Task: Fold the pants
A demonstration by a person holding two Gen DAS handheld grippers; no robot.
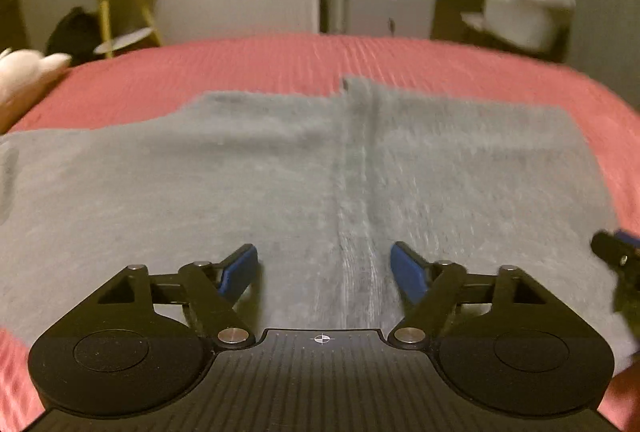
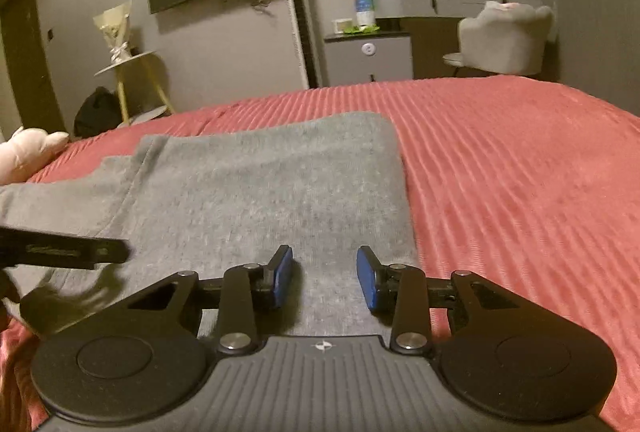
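Observation:
Grey pants point(image 1: 260, 172) lie flat on the red bedspread point(image 1: 280, 64), with a seam running down the middle; the left wrist view is blurred. My left gripper point(image 1: 324, 264) is open and empty just above the near edge of the pants. My right gripper point(image 2: 324, 272) is open and empty over the near right part of the pants point(image 2: 260, 192), close to their right edge. The right gripper shows at the right edge of the left wrist view point(image 1: 616, 260). The left gripper shows at the left edge of the right wrist view point(image 2: 60, 252).
The red bedspread point(image 2: 520, 172) stretches to the right of the pants. A pale plush toy point(image 2: 28, 152) lies at the bed's left edge. Beyond the bed stand a yellow side table point(image 2: 132, 80), a small cabinet point(image 2: 368, 52) and a chair point(image 2: 504, 36).

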